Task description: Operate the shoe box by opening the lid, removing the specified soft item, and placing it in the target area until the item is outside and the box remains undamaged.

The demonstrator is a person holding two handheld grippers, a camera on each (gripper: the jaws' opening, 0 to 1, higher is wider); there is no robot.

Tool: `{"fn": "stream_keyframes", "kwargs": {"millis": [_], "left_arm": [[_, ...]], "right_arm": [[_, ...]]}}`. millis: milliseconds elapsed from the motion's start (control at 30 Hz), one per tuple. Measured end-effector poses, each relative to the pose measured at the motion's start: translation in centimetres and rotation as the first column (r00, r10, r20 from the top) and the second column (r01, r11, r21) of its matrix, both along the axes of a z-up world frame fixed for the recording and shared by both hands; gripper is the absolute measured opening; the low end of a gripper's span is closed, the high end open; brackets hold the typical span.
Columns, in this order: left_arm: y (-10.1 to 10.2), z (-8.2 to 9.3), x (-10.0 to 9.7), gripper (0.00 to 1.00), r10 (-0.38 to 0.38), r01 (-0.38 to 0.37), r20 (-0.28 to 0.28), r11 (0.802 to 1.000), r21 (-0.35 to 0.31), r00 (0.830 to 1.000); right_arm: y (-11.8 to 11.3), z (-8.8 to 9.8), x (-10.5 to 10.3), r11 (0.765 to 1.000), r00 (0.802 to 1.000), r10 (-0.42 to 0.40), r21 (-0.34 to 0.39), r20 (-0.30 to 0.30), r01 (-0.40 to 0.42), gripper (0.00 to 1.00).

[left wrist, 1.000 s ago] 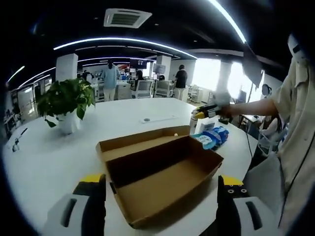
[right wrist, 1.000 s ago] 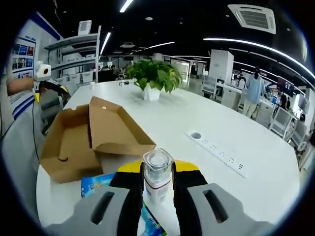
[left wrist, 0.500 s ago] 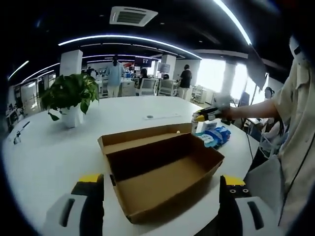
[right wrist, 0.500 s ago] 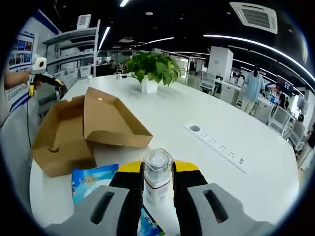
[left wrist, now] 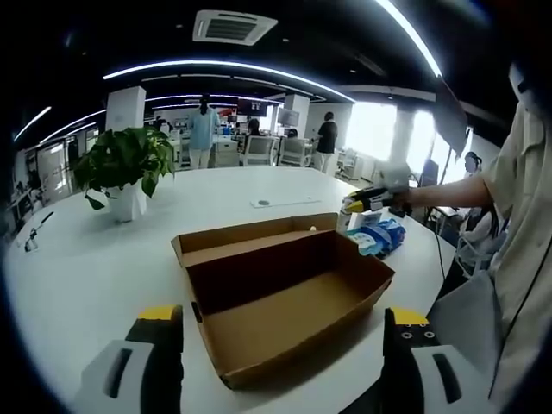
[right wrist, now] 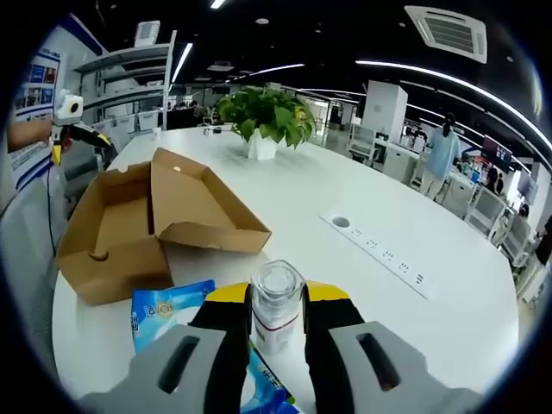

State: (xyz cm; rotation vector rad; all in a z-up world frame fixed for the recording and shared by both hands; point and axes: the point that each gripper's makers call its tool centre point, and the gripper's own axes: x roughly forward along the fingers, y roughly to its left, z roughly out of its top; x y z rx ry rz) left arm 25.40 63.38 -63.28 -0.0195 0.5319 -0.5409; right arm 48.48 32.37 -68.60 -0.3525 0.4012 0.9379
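The open shoe box [left wrist: 285, 297] lies long axis slantwise, unmoved; left gripper [left wrist: 280, 362] gapes. The right gripper [right wrist: 276, 332] still clamps a bottle [right wrist: 276, 304], perhaps above the blue pack [right wrist: 168, 310].

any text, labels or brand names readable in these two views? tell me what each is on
None can be read.
Blue packet beside the open cardboard box: it carries print, too small and blurred to read.
Clear bottle in the right gripper: a white band, no legible words.
Wall poster at the left edge of the right gripper view: blurred.
Cardboard box in the left gripper view: no print seen.
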Motion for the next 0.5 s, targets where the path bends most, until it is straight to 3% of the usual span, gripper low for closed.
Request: {"fn": "stream_keyframes", "kwargs": {"millis": [500], "left_arm": [[0.2,-0.4,-0.1,0.97,0.013,-0.013,-0.010,1.000,0.018,1.000]], "right_arm": [[-1.2,-0.3,-0.1,0.999,1.000,-0.030,-0.030,-0.001,0.030,0.21]]}}
